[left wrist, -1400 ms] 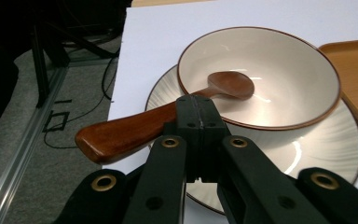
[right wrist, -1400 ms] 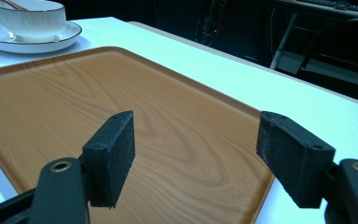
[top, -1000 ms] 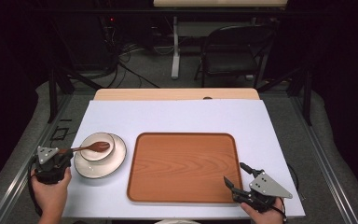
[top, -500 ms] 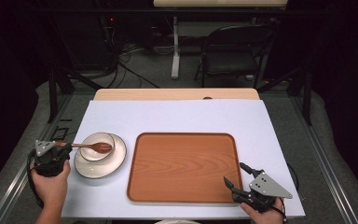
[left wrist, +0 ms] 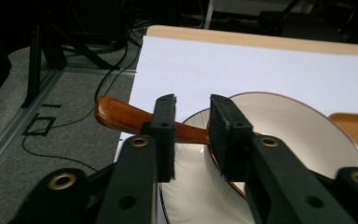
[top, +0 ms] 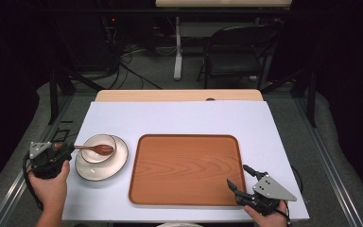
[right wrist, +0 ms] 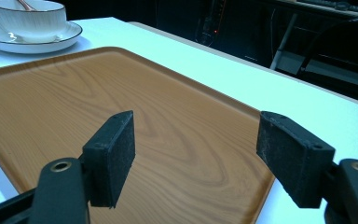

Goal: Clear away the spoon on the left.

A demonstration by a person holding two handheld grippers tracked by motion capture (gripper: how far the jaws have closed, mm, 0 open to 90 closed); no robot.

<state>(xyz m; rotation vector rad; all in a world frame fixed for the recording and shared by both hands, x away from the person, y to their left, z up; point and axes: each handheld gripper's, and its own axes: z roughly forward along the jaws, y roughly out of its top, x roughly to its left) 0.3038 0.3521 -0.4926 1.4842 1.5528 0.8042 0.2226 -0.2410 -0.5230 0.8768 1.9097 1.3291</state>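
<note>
A brown wooden spoon lies in a white bowl on a white plate, its handle sticking out left over the rim. My left gripper is at that handle. Its jaws have just been opening; in the left gripper view the handle shows in the gap between them, and the pads stand apart without pressing on it. The bowl sits right behind. My right gripper rests open at the wooden tray's near right corner, with nothing between its jaws.
The tray lies bare in the middle of a white sheet covering the table. Bowl and plate stand beyond its far corner in the right gripper view. Floor, cables and a chair lie past the table edges.
The left hand has edged a little up the picture beside the plate. The spoon stays in the bowl. The right hand has not moved.
</note>
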